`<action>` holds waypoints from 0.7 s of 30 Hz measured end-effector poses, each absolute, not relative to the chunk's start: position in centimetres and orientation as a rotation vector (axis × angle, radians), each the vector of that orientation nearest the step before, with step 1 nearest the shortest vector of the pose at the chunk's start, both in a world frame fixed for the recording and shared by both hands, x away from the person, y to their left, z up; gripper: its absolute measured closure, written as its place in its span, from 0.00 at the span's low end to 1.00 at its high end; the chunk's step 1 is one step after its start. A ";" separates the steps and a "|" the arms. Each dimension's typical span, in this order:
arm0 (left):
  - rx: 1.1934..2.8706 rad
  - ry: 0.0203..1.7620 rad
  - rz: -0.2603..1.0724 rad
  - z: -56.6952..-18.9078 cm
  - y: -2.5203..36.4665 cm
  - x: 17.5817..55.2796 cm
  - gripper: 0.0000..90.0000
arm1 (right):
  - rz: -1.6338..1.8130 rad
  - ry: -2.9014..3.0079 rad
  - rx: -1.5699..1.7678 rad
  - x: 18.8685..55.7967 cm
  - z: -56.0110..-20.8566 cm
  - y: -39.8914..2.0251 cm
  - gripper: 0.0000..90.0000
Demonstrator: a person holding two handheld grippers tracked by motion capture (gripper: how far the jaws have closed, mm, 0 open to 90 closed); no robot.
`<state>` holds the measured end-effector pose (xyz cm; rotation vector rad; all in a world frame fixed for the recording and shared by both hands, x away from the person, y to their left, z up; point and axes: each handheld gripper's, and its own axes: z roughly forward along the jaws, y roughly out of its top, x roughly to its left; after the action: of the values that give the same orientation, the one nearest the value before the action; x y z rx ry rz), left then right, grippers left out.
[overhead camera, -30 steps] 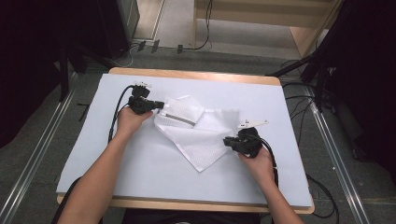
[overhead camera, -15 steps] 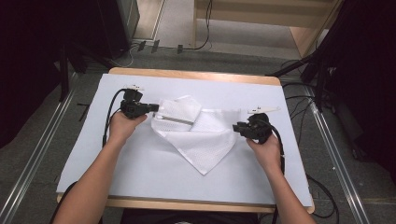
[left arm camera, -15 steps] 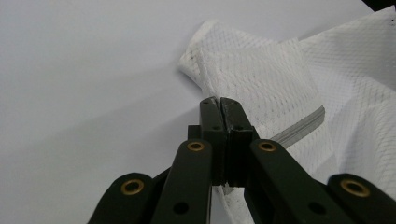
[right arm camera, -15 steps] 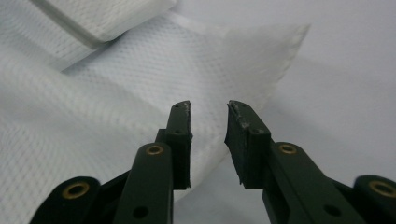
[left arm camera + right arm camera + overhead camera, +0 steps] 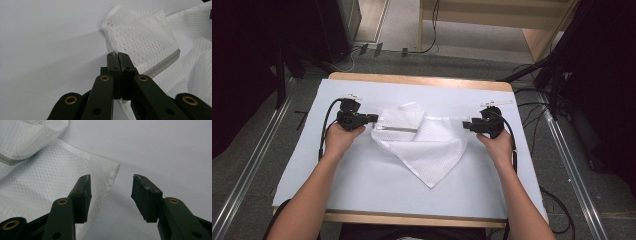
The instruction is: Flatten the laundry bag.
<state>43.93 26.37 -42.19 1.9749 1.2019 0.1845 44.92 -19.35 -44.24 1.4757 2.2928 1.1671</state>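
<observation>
A white mesh bag (image 5: 429, 150) with a grey zipper (image 5: 394, 128) lies partly folded on the white table cover (image 5: 362, 185). My left gripper (image 5: 374, 119) is at its left edge, jaws shut on the mesh; in the left gripper view the left gripper (image 5: 117, 53) pinches fabric, with the bag (image 5: 145, 37) and zipper (image 5: 165, 63) just beyond. My right gripper (image 5: 466, 124) sits at the bag's right corner. In the right gripper view the right gripper (image 5: 111, 180) has just been opening, and the bag's corner (image 5: 110, 171) lies loose on the table between its jaws.
The table's wooden edge (image 5: 412, 80) runs along the far side, and black cables (image 5: 524, 107) trail off at the right. Metal floor rails (image 5: 252, 170) flank the table. White cover lies bare in front of the bag.
My right gripper carried the bag's right corner away to the right and far side, spreading the bag, then opened off it. The left hand drifted slightly left, still shut.
</observation>
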 end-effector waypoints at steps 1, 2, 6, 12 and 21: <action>1.975 1.206 0.184 -42.2 26.4 43.9 1.00 | 1.200 2.293 1.497 45.1 -44.5 -19.3 0.72; 1.980 1.207 0.190 -42.3 26.4 43.9 1.00 | 1.206 2.298 1.517 45.2 -44.8 -19.2 0.81; 1.974 1.216 0.189 -42.4 26.8 43.8 1.00 | 1.154 2.327 1.472 44.9 -44.6 -18.5 1.00; 1.945 1.243 0.211 -42.1 27.9 43.5 1.00 | 1.139 2.305 1.486 44.6 -44.3 -19.2 1.00; 1.880 1.298 0.223 -41.8 30.2 42.9 1.00 | 1.143 2.223 1.545 44.0 -44.3 -21.8 1.00</action>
<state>42.95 30.19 -41.75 1.8797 1.2979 0.2231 43.98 -21.78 -44.26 1.5455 2.2233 1.1425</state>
